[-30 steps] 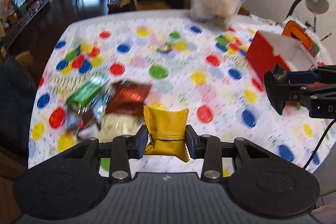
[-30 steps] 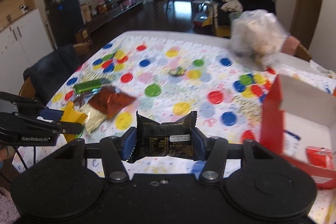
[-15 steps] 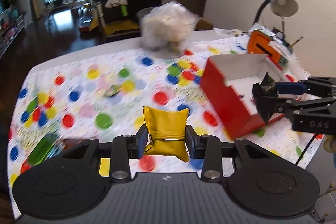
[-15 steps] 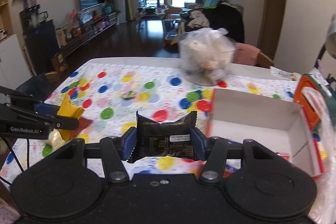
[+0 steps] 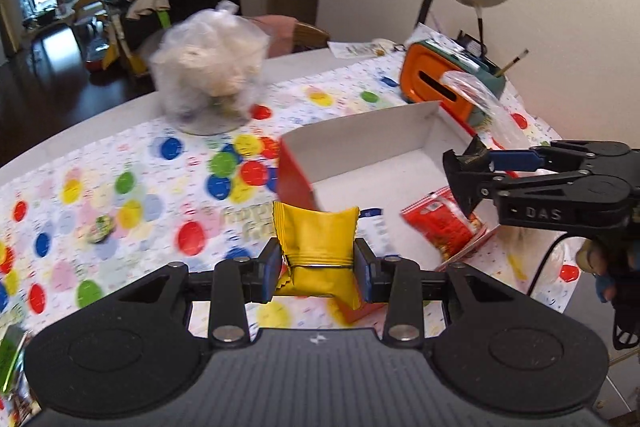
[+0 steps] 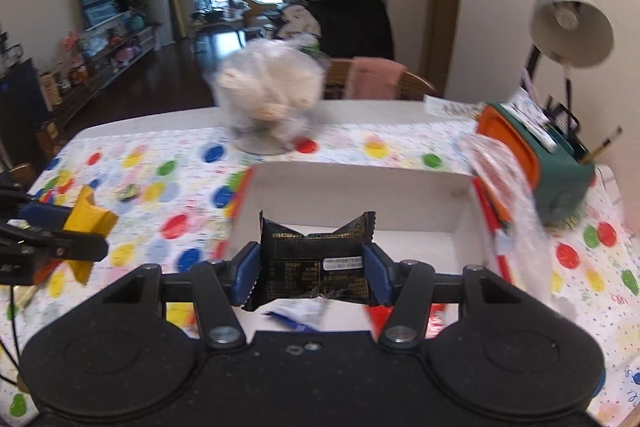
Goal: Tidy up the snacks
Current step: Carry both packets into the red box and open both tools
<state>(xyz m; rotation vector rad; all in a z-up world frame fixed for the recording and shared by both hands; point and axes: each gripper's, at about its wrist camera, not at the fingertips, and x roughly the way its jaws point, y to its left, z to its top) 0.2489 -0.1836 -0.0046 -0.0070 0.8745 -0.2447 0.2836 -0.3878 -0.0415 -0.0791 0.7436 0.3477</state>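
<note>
Left wrist view: your left gripper point(image 5: 316, 265) clamps a yellow snack packet point(image 5: 318, 247) between its blue pads, the packet upright and pinched at its middle.
Left packet place: it hangs above the near left corner of the red box point(image 5: 296, 175), over the spotted tablecloth point(image 5: 132, 195).
Right wrist view: your right gripper point(image 6: 314, 273) grips a black snack packet point(image 6: 316, 259) by its two side edges, label facing you.
Right packet place: it sits in the air over the near edge of the box point(image 6: 356, 183), whose white inside lies straight ahead.
Box contents: a red packet point(image 5: 440, 227) lies on the box floor near its right side, and a blue and white packet point(image 5: 374, 227) lies beside it, partly hidden behind the left gripper.
Grippers to each other: your right one point(image 5: 464, 175) shows at the right of the left view, reaching over the box; your left one point(image 6: 86, 227) shows at the left edge of the right view, apart from the box.
Behind the box: a clear bag of pale food point(image 6: 268, 95) stands on the table.
Right of the box: an orange and green case point(image 6: 532, 155) under a grey desk lamp point(image 6: 572, 23), with a clear plastic wrapper point(image 6: 508, 179) draped between case and box.
Loose on the cloth: a small green wrapped sweet point(image 5: 100, 227), well left of the box.
</note>
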